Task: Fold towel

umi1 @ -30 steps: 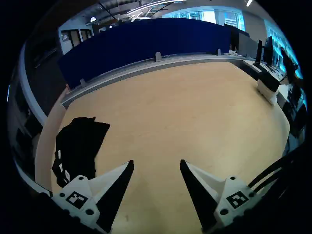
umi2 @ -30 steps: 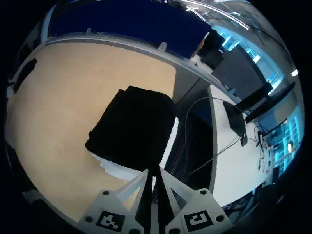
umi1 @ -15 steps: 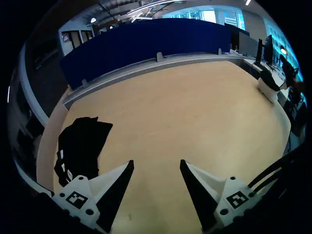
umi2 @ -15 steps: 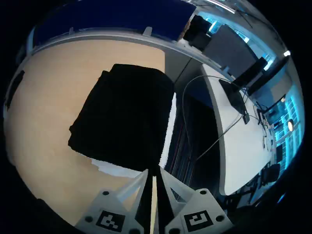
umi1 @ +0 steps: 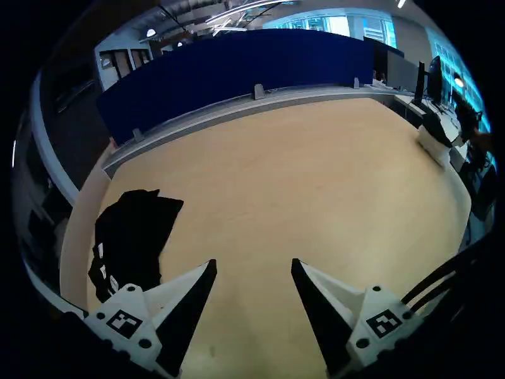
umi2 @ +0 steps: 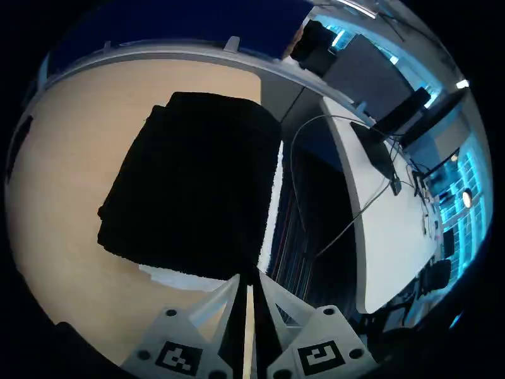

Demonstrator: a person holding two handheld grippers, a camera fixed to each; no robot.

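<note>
A folded black towel [umi2: 189,183] lies flat on a stack of white towels [umi2: 167,278] at the right edge of the wooden table [umi2: 69,158]. My right gripper [umi2: 249,275] has its fingers almost together, tips pinching the black towel's near edge, with a thin slit of light between them. In the left gripper view that stack [umi1: 435,136] appears small at the table's far right. My left gripper [umi1: 252,265] hangs open above the bare wood [umi1: 290,189] with nothing between its fingers. A crumpled black cloth [umi1: 129,240] lies to its left.
A blue partition [umi1: 240,69] and a grey rail [umi1: 240,110] run along the table's far side. Beyond the right edge is a dark gap, then a white desk [umi2: 385,234] with cables and a monitor [umi2: 379,164]. Monitors [umi1: 434,79] stand at the far right.
In the right gripper view the black towel has grown and shifted left as the gripper came closer; a light slit now shows between its fingers. The left gripper has hardly moved.
</note>
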